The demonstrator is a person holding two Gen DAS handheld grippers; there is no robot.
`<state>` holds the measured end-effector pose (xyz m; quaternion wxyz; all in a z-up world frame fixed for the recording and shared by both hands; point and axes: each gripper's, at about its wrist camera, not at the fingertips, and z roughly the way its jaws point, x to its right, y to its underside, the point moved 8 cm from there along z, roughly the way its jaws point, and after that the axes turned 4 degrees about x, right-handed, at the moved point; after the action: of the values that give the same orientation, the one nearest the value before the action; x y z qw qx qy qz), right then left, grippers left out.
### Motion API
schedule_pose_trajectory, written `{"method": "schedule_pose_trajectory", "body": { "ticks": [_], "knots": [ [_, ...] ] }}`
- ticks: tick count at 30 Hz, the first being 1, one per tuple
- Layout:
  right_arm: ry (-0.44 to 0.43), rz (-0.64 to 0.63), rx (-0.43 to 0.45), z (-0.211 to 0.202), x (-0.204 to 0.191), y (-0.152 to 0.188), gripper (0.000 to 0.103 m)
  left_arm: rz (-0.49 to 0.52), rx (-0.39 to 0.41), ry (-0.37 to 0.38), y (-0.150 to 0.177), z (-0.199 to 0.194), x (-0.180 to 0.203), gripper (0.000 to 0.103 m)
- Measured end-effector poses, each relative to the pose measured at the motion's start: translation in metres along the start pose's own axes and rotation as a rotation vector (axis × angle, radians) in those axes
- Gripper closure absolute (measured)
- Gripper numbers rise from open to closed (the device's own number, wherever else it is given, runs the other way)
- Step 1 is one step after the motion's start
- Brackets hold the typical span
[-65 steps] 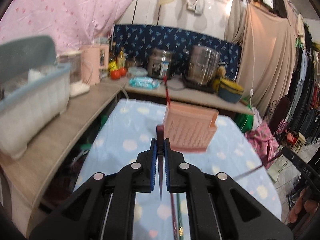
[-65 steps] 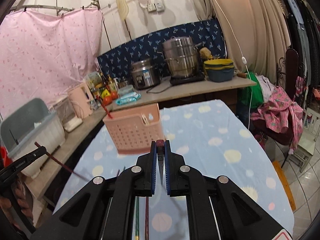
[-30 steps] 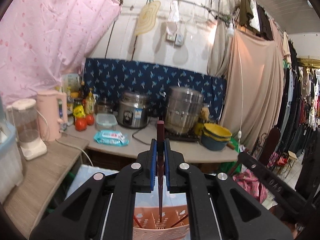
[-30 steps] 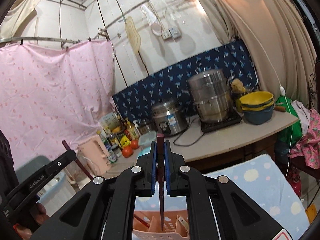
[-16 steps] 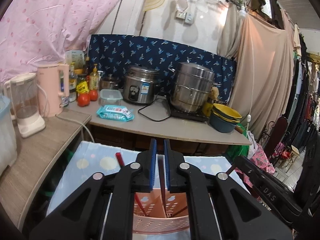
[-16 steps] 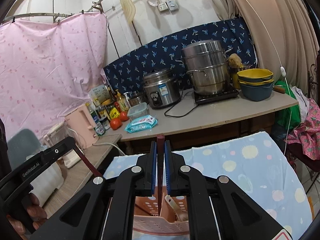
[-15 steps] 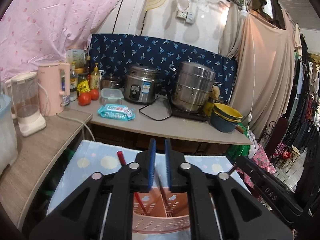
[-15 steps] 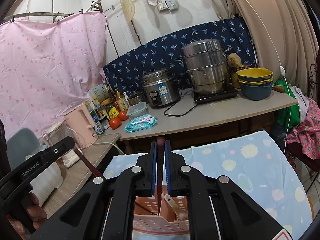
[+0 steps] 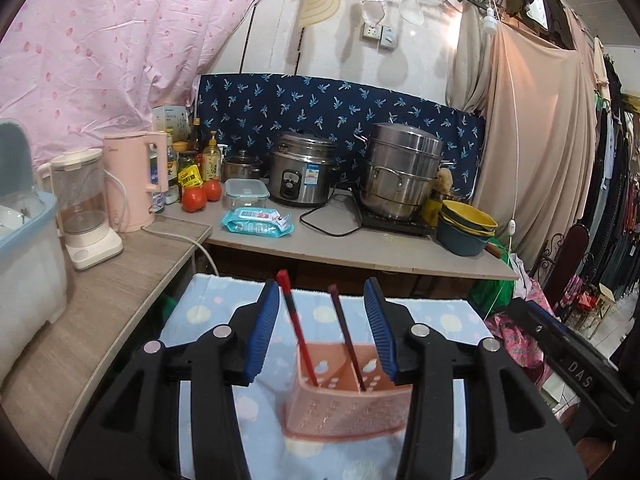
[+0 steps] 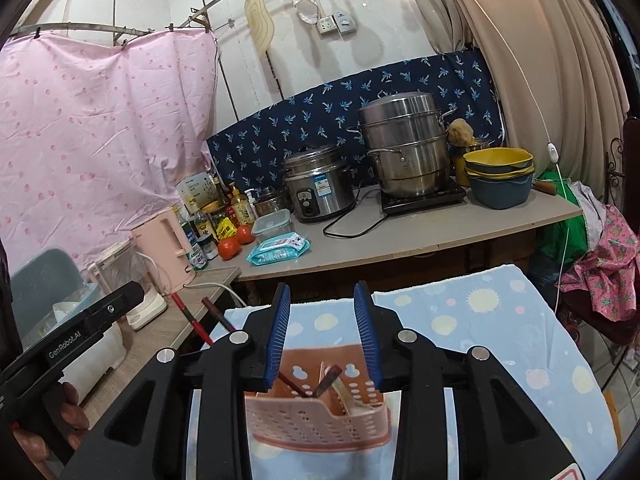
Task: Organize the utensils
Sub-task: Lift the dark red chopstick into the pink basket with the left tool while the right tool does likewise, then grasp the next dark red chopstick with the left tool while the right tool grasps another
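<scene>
A pink perforated utensil basket [image 9: 348, 408] stands on the blue patterned tablecloth [image 9: 208, 312]. Two dark red chopsticks [image 9: 297, 332] lean in its compartments, free of any pad. My left gripper [image 9: 322, 328] hangs just above and behind the basket; its jaws are opening and nothing is pressed between them. In the right wrist view the same basket [image 10: 320, 420] holds chopsticks [image 10: 292, 385] and a pale spoon [image 10: 346, 398]. My right gripper [image 10: 323, 336] is over it, jaws opening, pads touching nothing. The left gripper's body [image 10: 80, 332] shows at the left, held by a hand [image 10: 64, 420].
Behind the table runs a counter [image 9: 360, 246] with a rice cooker [image 9: 302, 174], a steel steamer pot [image 9: 400, 172], stacked bowls [image 9: 466, 228], a wipes pack [image 9: 256, 222], tomatoes and bottles. A side shelf [image 9: 100, 292] on the left carries a pink kettle and a blender. Clothes hang at the right.
Both grippers' jaws have spread apart and let go of their chopsticks, which now stand in the basket. Both grippers have sunk closer to the basket.
</scene>
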<state>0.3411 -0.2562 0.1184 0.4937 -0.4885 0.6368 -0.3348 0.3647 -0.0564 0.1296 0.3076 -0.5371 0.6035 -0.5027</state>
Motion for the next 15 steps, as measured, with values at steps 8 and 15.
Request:
{"method": "schedule_pose_trajectory", "body": {
  "ticks": [8,15],
  "knots": [
    [0.011,-0.033,-0.052,-0.056,0.000,0.039,0.068,0.032,-0.074,-0.028,0.048,-0.048,-0.012,0.061],
    [0.058,-0.091,-0.176,-0.112,0.007,0.118,0.068,0.046,-0.159,-0.051,0.115,-0.090,-0.023,0.061]
  ]
}}
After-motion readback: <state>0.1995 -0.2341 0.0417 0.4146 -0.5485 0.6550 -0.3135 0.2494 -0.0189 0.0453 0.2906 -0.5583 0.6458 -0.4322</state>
